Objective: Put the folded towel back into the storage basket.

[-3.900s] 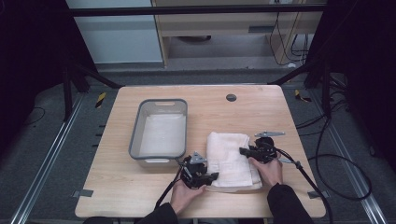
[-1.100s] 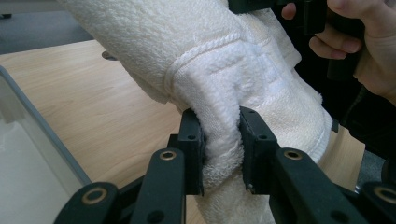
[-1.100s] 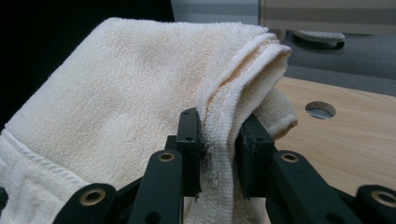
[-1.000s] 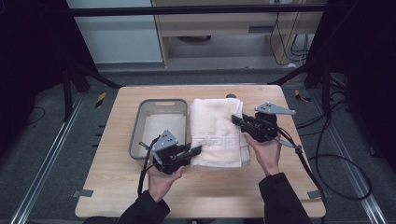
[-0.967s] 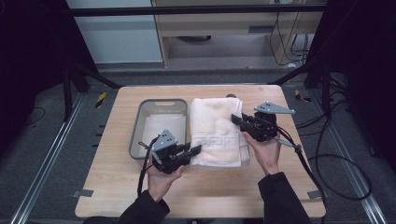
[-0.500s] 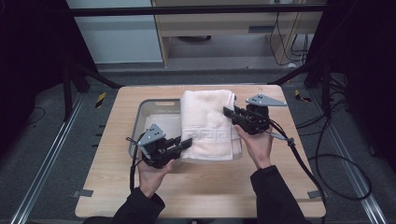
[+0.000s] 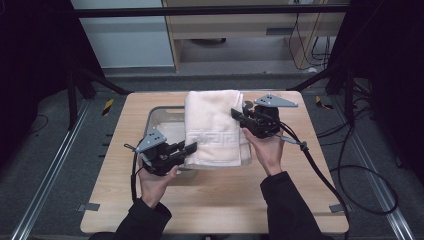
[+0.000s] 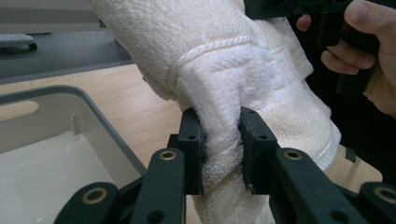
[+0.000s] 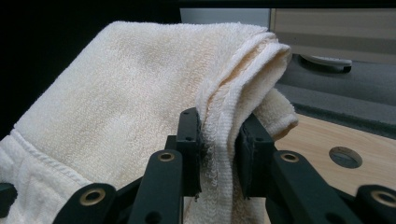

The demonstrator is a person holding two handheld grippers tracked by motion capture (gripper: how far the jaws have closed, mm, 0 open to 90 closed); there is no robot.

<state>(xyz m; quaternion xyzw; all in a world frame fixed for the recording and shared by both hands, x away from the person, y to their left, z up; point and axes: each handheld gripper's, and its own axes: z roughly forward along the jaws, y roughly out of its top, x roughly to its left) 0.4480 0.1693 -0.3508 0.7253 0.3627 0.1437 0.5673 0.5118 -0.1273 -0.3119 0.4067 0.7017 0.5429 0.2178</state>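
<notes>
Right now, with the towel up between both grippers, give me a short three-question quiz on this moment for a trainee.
1. True or false: the left gripper has its jaws shut on the folded towel.
2. What does the towel hang over? A) the grey bin B) the bare floor C) a shelf
3. Which part of the towel does the right gripper pinch: a flat middle patch or a folded edge?

Key
1. True: both pads press into the terry at the near end.
2. A: the towel is held over the bin's right part.
3. A folded edge, with layered hems between the pads.
</notes>
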